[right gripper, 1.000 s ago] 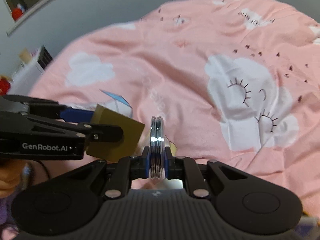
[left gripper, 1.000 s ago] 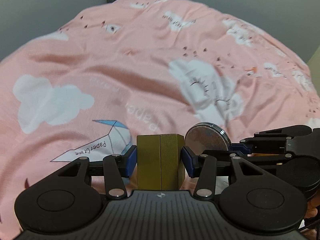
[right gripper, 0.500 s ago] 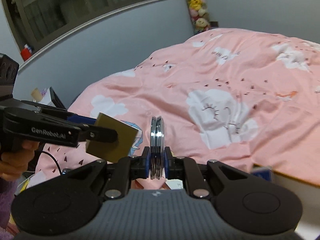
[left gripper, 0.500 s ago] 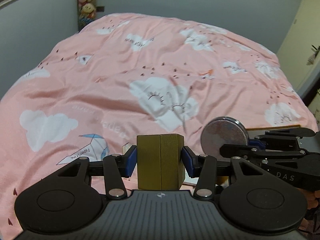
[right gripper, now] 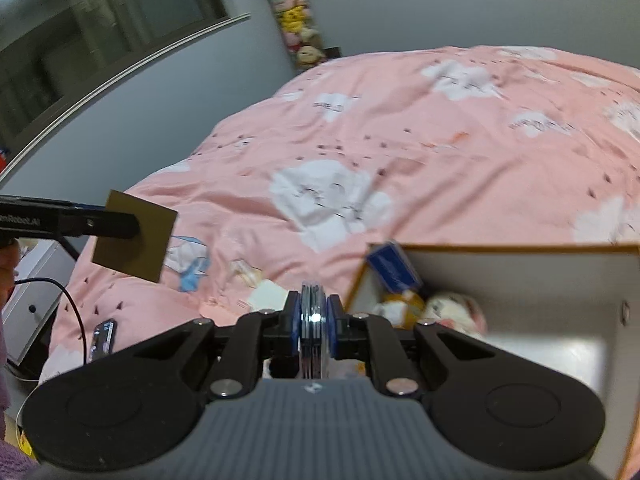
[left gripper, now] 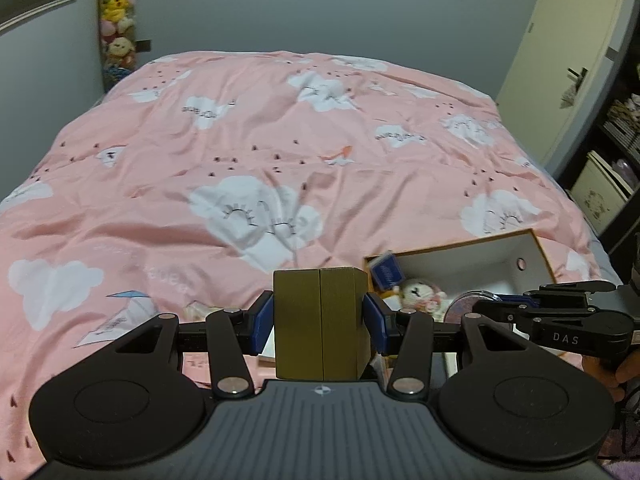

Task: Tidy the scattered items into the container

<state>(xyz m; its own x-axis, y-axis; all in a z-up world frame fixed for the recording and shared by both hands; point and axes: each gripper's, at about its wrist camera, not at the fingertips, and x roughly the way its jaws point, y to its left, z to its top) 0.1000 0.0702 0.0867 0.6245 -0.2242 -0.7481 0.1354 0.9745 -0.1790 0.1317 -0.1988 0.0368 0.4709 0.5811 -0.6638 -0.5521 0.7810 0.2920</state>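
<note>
My left gripper is shut on an olive-gold box, held above the pink bedspread; it also shows at the left of the right wrist view. My right gripper is shut on a round silver disc, seen edge-on. In the left wrist view the disc hangs over the open white container with brown rim. The container holds a blue card and a pale plush toy.
A pink cloud-print bedspread fills the view. Small white items lie on it left of the container. A dark phone-like object and a cable lie at the bed's left edge. A door and shelves stand to the right.
Both grippers have lifted and tilted up with their loads, so the room walls now show. The open container has come into view at lower right, and the disc is now over it.
</note>
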